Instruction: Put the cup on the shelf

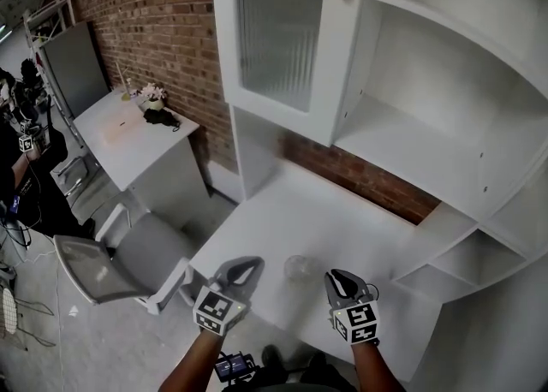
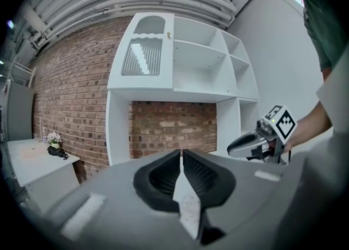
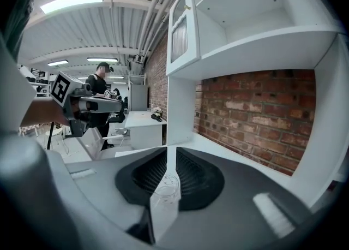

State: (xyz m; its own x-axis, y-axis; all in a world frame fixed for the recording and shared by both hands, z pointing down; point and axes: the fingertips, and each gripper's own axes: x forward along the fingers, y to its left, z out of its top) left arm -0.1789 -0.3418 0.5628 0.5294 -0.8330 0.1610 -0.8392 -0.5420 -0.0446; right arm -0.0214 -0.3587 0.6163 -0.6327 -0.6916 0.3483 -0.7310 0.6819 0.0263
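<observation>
A clear cup (image 1: 300, 269) stands upright near the front edge of the white desk (image 1: 291, 210), between my two grippers and touched by neither. My left gripper (image 1: 254, 262) is just left of it, its jaws meeting at a thin slit (image 2: 181, 159) with nothing in them. To the cup's right, my right gripper (image 1: 334, 277) has its jaws a little apart (image 3: 170, 159). Through that gap the cup (image 3: 165, 186) shows low and ahead, free of the pads. The white shelf (image 1: 402, 138) rises above the desk at the back right.
A cabinet door (image 1: 278, 35) with ribbed glass hangs left of the open shelves. Small cubbies (image 1: 462, 262) flank the desk's right side, with a brick wall (image 1: 360, 178) behind. A grey chair (image 1: 111, 266) and a second white desk (image 1: 128, 138) stand to the left. A person (image 3: 101, 88) stands beyond.
</observation>
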